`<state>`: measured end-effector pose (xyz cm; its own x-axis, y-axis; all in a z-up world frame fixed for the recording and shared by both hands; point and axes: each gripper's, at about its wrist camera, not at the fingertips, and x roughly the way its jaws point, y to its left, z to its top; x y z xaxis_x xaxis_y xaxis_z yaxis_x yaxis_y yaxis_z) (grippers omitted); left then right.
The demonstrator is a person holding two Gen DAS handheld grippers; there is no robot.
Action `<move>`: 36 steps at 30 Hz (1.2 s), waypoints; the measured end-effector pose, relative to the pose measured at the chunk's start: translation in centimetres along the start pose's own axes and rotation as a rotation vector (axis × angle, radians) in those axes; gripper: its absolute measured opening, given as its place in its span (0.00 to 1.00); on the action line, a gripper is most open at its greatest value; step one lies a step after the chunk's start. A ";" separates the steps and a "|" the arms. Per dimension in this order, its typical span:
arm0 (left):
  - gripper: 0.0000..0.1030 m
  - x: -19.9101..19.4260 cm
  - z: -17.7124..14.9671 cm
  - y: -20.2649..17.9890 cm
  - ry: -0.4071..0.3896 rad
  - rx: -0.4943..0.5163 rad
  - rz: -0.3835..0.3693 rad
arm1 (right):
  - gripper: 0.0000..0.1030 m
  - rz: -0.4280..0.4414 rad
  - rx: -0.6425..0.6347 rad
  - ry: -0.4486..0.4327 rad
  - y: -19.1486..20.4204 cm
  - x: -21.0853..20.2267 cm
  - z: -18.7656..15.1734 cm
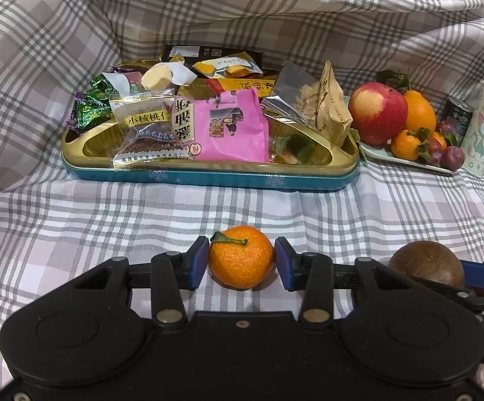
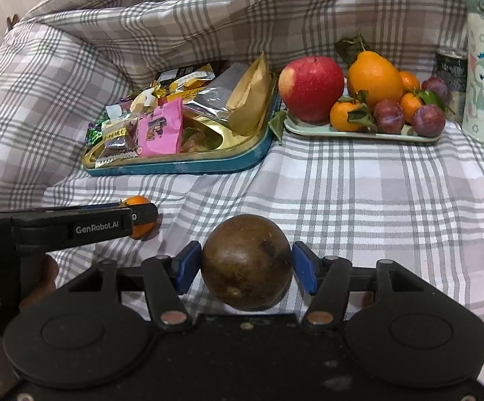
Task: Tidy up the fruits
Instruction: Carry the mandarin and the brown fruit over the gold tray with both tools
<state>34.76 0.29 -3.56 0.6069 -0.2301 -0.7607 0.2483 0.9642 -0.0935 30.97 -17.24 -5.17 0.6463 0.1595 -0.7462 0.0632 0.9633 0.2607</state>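
— Where's the fruit?
— A mandarin (image 1: 241, 256) sits on the checked cloth (image 1: 141, 214) between the left gripper (image 1: 241, 259)'s released pads, a sliver showing each side. The right gripper (image 2: 247, 265) brackets a brown round fruit (image 2: 247, 262), likewise unclenched.
— Room ahead?
— Bare cloth up to the snack tin (image 1: 208, 176)'s edge and the fruit tray (image 2: 359, 132).

One apple (image 2: 311, 89) — three plums (image 2: 389, 116).

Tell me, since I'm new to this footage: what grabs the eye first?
A small mandarin sits between the left gripper pads, and a brown round fruit between the right gripper pads, both on the checked cloth. Behind stand a snack tin and a fruit tray.
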 end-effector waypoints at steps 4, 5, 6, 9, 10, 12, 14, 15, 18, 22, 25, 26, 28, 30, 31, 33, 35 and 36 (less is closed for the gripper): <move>0.49 -0.4 -0.3 0.0 0.009 -0.005 -0.005 | 0.61 0.016 0.018 -0.003 -0.1 -0.5 -0.2; 0.49 -0.6 -0.5 0.0 0.011 -0.005 -0.003 | 0.61 0.017 0.021 -0.005 -0.1 -0.6 -0.2; 0.49 -0.7 -0.5 0.0 0.013 -0.007 -0.001 | 0.61 0.016 0.019 -0.008 0.0 -0.8 -0.2; 0.49 -1.4 -0.8 -0.1 0.017 -0.011 -0.004 | 0.61 0.015 0.020 -0.016 0.0 -1.3 -0.4; 0.49 -1.6 -0.9 -0.1 0.018 -0.010 -0.005 | 0.61 0.015 0.021 -0.017 0.1 -1.6 -0.4; 0.49 -2.3 -1.1 -0.3 0.018 -0.010 -0.004 | 0.61 0.014 0.019 -0.016 0.2 -2.0 -0.5; 0.49 -3.2 -1.3 -0.4 0.014 -0.011 -0.008 | 0.61 0.013 0.017 -0.015 0.3 -2.4 -0.6; 0.49 -3.6 -1.3 -0.5 0.013 -0.012 -0.009 | 0.61 0.015 0.016 -0.016 0.4 -2.7 -0.7; 0.49 -5.1 -1.8 -0.8 0.009 -0.008 -0.006 | 0.61 0.021 0.013 -0.020 0.7 -3.7 -1.1; 0.49 -7.4 -2.5 -1.1 0.003 0.008 -0.005 | 0.61 0.028 0.008 -0.027 1.1 -5.4 -1.8; 0.49 -9.2 -3.4 -1.3 0.001 0.011 -0.004 | 0.61 0.041 0.001 -0.031 1.6 -6.8 -2.5; 0.49 -9.8 -3.8 -1.4 0.002 0.013 -0.005 | 0.61 0.046 -0.002 -0.032 1.8 -7.3 -2.8; 0.49 -10.9 -4.7 -1.6 0.005 0.014 -0.003 | 0.61 0.056 -0.009 -0.032 2.2 -8.4 -3.5; 0.49 -12.0 -5.7 -1.7 0.012 0.012 0.000 | 0.61 0.064 -0.015 -0.031 2.7 -9.4 -4.3; 0.49 -12.5 -6.2 -1.8 0.014 0.011 0.000 | 0.61 0.068 -0.018 -0.028 2.9 -9.8 -4.8; 0.49 -13.5 -7.3 -1.8 0.019 0.009 0.004 | 0.61 0.079 -0.022 -0.023 3.3 -10.7 -5.7; 0.49 -14.5 -8.5 -1.8 0.026 0.005 0.011 | 0.61 0.086 -0.025 -0.018 3.7 -11.5 -6.6; 0.49 -15.0 -9.1 -1.9 0.030 0.000 0.012 | 0.61 0.089 -0.026 -0.016 3.9 -11.9 -7.1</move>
<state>18.34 3.15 2.23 0.5871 -0.2148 -0.7805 0.2413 0.9668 -0.0845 18.12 -13.88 0.33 0.6605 0.2410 -0.7110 -0.0140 0.9509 0.3093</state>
